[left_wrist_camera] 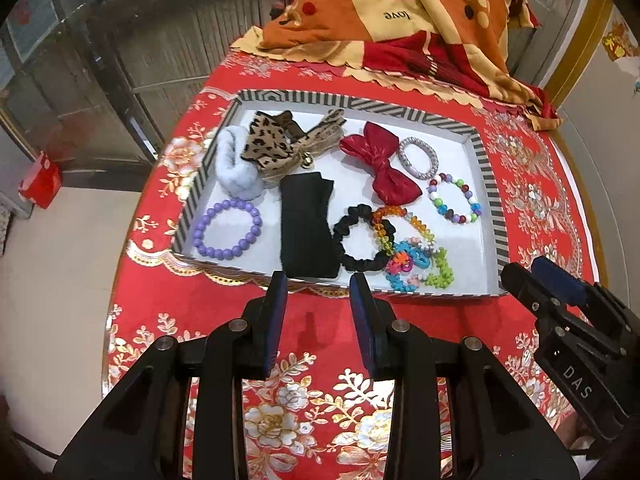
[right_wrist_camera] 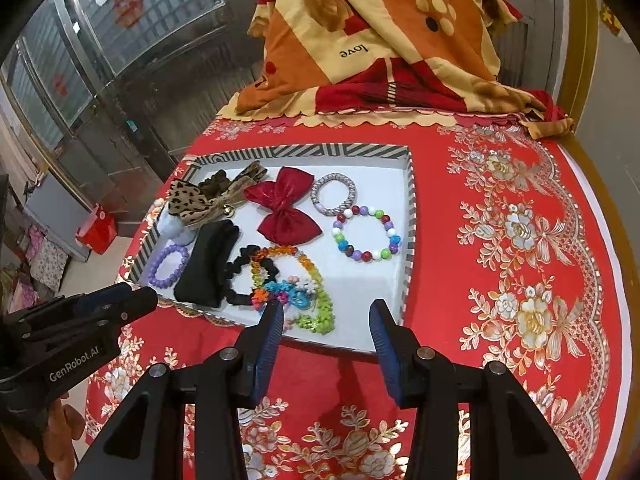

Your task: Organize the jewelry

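A shallow rectangular tray with a black-and-white striped rim (left_wrist_camera: 362,103) sits on the surface, which is covered by a red cloth with gold and silver flowers (left_wrist_camera: 320,408). On its white floor lie a purple bead bracelet (left_wrist_camera: 227,227) at the near left corner, a pale blue fluffy scrunchie (left_wrist_camera: 236,168) behind it, a leopard-print fabric bow (left_wrist_camera: 267,145), a black folded cloth band (left_wrist_camera: 306,226), a black scrunchie (left_wrist_camera: 362,238), a shiny red satin bow (left_wrist_camera: 380,162), a silver sparkly ring bracelet (left_wrist_camera: 418,156), a mixed-colour bead bracelet (left_wrist_camera: 454,199) and a tangle of bright plastic flower bands (left_wrist_camera: 420,266). The left hand-held gripper (left_wrist_camera: 320,292) hovers before the tray's near rim, jaws partly open and empty. The right hand-held gripper (right_wrist_camera: 326,322) hangs over the near edge, jaws likewise parted, gripping nothing. An orange, cream and red patterned blanket (right_wrist_camera: 380,40) is heaped beyond the tray.
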{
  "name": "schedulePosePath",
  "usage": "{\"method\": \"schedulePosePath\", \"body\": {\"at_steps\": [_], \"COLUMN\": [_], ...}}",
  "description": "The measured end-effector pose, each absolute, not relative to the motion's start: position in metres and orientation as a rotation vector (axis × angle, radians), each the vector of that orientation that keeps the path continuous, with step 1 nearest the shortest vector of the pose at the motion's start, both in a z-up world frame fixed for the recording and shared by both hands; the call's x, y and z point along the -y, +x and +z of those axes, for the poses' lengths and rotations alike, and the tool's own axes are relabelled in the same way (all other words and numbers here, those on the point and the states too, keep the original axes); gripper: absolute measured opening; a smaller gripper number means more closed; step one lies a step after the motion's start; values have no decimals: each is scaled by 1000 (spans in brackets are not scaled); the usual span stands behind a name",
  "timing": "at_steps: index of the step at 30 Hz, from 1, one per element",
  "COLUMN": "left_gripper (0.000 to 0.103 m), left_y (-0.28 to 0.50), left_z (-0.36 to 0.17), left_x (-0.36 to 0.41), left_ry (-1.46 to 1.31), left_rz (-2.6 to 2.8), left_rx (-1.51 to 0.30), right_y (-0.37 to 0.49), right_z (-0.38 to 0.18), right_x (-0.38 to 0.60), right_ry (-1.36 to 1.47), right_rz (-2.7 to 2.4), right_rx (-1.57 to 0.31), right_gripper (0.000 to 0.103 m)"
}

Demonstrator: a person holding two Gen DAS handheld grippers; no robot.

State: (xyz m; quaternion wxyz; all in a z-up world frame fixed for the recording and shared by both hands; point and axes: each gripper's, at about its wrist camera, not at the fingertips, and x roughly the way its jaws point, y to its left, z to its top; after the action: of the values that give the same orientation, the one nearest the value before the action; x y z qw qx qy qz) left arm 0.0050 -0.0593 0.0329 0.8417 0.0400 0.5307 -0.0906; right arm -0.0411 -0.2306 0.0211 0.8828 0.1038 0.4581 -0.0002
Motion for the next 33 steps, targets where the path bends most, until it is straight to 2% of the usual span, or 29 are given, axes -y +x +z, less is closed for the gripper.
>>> {"method": "schedulePosePath", "body": {"at_steps": [4, 7, 16, 20, 33], "left_gripper": [31, 31, 31, 31, 31], "left_y": [2, 0, -6, -8, -8], "left_z": [43, 51, 71, 76, 80], "left_x": [54, 51, 45, 46, 46], "left_ry": [84, 77, 64, 64, 74], "left_rz": [-175, -170, -166, -163, -149], "left_rx": [-1092, -1072, -1021, -1009, -1001], "right_y": [-43, -45, -53, -55, -53], "right_z": [32, 38, 61, 67, 64], "right_x": [223, 220, 213, 212, 212], "right_ry": [206, 206, 203, 192, 191], "right_rz": [-3, -12, -15, -20, -19], "right_rx": [-938, -929, -879, -862, -877], "right_gripper": [44, 55, 57, 66, 66]}}
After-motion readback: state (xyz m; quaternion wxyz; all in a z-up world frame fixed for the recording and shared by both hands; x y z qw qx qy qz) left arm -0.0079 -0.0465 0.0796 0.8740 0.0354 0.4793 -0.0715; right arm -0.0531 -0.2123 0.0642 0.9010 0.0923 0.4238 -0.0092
